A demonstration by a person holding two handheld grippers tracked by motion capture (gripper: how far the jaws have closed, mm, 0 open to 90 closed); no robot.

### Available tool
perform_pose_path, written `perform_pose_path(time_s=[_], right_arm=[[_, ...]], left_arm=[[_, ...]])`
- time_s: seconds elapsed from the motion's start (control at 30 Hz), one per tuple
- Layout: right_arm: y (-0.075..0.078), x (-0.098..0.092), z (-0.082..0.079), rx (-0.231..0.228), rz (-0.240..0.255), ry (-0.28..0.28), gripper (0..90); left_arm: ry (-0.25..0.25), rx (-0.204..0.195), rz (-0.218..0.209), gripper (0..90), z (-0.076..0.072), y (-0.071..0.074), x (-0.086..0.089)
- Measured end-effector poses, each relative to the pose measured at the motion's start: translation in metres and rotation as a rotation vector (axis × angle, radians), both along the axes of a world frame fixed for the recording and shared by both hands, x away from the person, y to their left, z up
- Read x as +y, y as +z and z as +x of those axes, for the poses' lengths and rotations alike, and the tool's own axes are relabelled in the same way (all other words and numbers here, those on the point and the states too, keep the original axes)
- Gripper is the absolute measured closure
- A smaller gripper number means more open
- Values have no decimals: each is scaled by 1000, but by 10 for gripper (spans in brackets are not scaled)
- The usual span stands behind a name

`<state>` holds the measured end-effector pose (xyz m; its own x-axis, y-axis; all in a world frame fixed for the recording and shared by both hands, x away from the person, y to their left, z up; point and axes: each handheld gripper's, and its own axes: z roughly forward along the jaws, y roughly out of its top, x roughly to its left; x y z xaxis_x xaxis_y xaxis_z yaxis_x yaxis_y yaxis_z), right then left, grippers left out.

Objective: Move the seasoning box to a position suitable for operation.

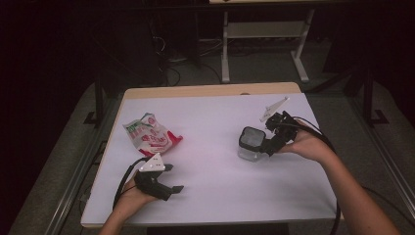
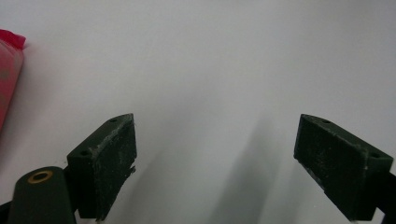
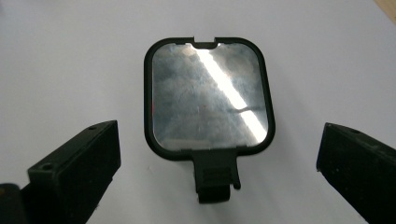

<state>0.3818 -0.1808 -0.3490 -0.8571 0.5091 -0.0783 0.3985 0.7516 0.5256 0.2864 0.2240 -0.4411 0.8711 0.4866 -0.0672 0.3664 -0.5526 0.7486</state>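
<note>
At the near left of the table, the person's left hand (image 1: 131,192) rests low, palm around the left gripper (image 1: 173,177), whose jaws point to the right across the tabletop and stand wide apart with nothing between them. In the left gripper view the two black pads (image 2: 108,158) frame bare white surface, and a red edge of the snack bag (image 2: 8,74) shows at the far left. In the high view that bag (image 1: 149,135), white and red with green print, lies crumpled just beyond the left gripper, apart from it.

The table (image 1: 205,176) has a white top with a pale wooden rim along its far edge. Behind it the room is dim: a grey floor, cables, and the white legs of another table.

To the right of centre stands the container (image 1: 252,143), a clear square box with rounded corners and a black-framed lid. The right gripper view looks down on that lid (image 3: 209,100): its shiny panel reflects a streak of light, and a black latch tab hangs at the near side.

The right hand (image 1: 306,144) reaches in from the right, wrist raised, holding the right gripper (image 1: 266,142) angled down toward the container. Its jaws are spread wide, one on each side of the container; they seem not to touch it.
</note>
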Motion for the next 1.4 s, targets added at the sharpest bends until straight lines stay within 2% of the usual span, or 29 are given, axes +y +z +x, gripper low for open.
perform_pose_path(time_s=[0.3,0.6,0.67,0.9,1.0,1.13,1.17,1.3,1.37,1.4], right_arm=[[3,22,15,38,-66,47,0],[-7,44,27,77,-146,96,0],[-14,49,30,105,-165,88,0],[-27,56,34,147,-200,101,0],[-34,58,36,165,-233,111,15],[-37,59,38,187,-242,123,53],[-39,60,39,206,-249,123,62],[-42,60,40,209,-264,127,100],[-43,59,41,192,-277,135,141],[-42,59,42,201,-270,132,144]], left_arm=[[-3,5,-3,128,-1,-1,-1],[-15,5,0,128,-2,-1,-1],[-17,5,-1,128,-2,-1,-2],[-19,5,-2,128,-2,-1,-1],[-17,6,-3,127,-2,-1,-2],[-17,6,-3,128,-2,-1,-2],[-16,7,-4,127,-2,-1,-2],[-18,6,-2,128,-2,-1,-2],[-13,9,-7,128,-2,-2,-2],[-14,9,-5,128,-2,-2,-2]])
